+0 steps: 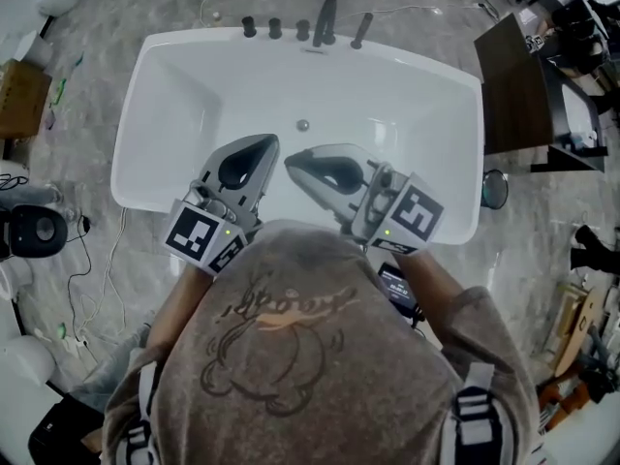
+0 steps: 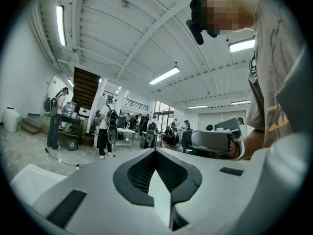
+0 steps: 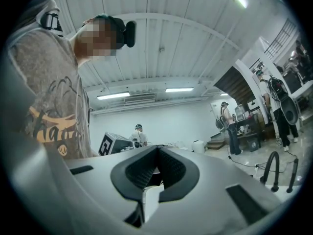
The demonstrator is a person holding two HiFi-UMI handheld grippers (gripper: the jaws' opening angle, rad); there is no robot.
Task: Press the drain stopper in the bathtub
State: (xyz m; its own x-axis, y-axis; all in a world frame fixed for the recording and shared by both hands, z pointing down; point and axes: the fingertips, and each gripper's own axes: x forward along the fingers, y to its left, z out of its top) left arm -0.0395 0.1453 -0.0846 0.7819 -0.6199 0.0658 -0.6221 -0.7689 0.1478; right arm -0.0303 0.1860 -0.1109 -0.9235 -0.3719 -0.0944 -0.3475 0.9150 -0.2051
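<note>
The white bathtub [image 1: 165,76] fills the middle of the head view, and its small round drain stopper [image 1: 302,124] sits on the tub floor toward the far end. I hold both grippers over the near part of the tub, well short of the stopper. My left gripper [image 1: 263,143] is shut and empty, with its tips meeting in the left gripper view [image 2: 155,151]. My right gripper [image 1: 291,161] is shut and empty too, jaws closed in the right gripper view [image 3: 157,148]. Both gripper views look up at the ceiling and room, so neither shows the tub.
A faucet and several dark knobs [image 1: 325,22] line the tub's far rim. A dark table [image 1: 513,85] stands at the right, next to a small round object [image 1: 494,189] on the floor. Cables [image 1: 92,289] and equipment lie on the floor at left.
</note>
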